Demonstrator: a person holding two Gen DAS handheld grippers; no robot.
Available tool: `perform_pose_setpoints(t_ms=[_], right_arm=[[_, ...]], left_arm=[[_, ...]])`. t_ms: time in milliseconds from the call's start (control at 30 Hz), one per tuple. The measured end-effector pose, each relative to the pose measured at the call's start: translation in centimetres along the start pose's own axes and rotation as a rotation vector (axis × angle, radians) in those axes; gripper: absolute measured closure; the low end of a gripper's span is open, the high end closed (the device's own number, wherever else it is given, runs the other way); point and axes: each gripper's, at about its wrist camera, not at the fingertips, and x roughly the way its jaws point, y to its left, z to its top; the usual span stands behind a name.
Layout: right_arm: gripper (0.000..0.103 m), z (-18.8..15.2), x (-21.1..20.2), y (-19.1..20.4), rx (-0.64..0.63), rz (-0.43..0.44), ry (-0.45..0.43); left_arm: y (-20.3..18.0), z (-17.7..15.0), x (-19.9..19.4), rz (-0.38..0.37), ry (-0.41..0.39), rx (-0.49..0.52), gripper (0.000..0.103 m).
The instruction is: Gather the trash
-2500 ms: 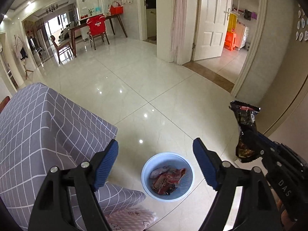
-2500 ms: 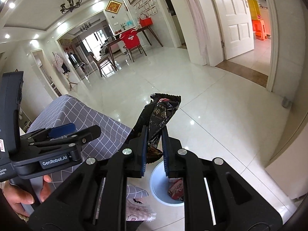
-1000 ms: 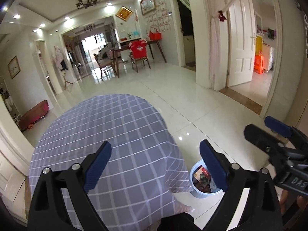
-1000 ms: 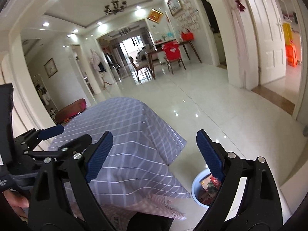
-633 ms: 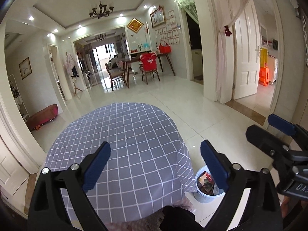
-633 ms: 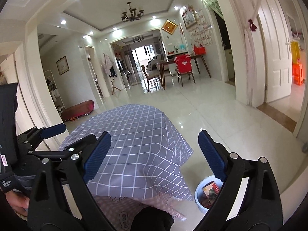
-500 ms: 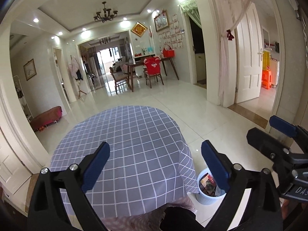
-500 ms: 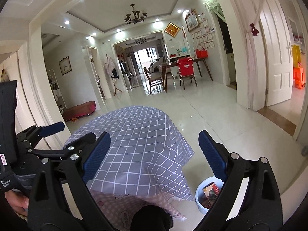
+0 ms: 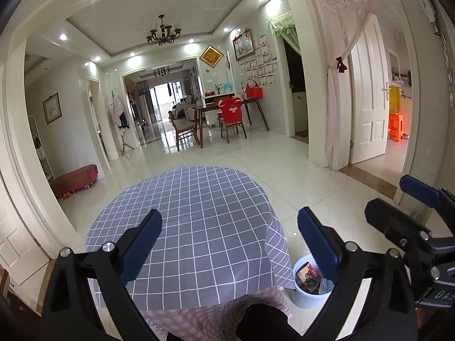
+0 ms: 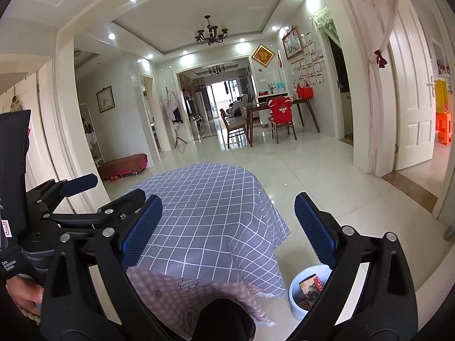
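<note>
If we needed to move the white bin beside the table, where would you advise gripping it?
I would grip the white bin by its upright rim, coming from above with one finger inside and one outside. It stands open-topped on the floor, its right side hidden behind the left gripper, and wrappers fill the middle.

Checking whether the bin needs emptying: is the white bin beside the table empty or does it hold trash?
Holds trash: the white bin shows wrappers inside it, reaching near its rim.
</note>
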Motion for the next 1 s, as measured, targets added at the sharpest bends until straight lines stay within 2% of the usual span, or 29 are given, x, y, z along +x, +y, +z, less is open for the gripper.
perform_pose_setpoints(t_ms=[1000], right_arm=[[0.01,0.12,-0.49,-0.2,0.003,-0.003,0.006]], left_arm=[[-0.21,-0.46,0.36,-0.021,0.006,-0.006,0.009]])
